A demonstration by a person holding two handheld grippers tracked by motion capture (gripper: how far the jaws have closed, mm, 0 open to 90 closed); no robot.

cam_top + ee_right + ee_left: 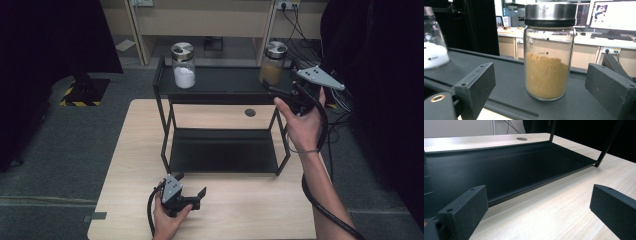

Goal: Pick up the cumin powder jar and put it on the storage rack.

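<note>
Glass jar (548, 55) of tan powder, steel lid, matte shelf (506, 72)

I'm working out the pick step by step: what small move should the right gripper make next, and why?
Probably ease the right gripper forward until its jaws flank the brown-powder jar. They stand open, wider than the jar and short of it, and the jar stands upright on the rack's top shelf.

no text clear enough to read
</note>
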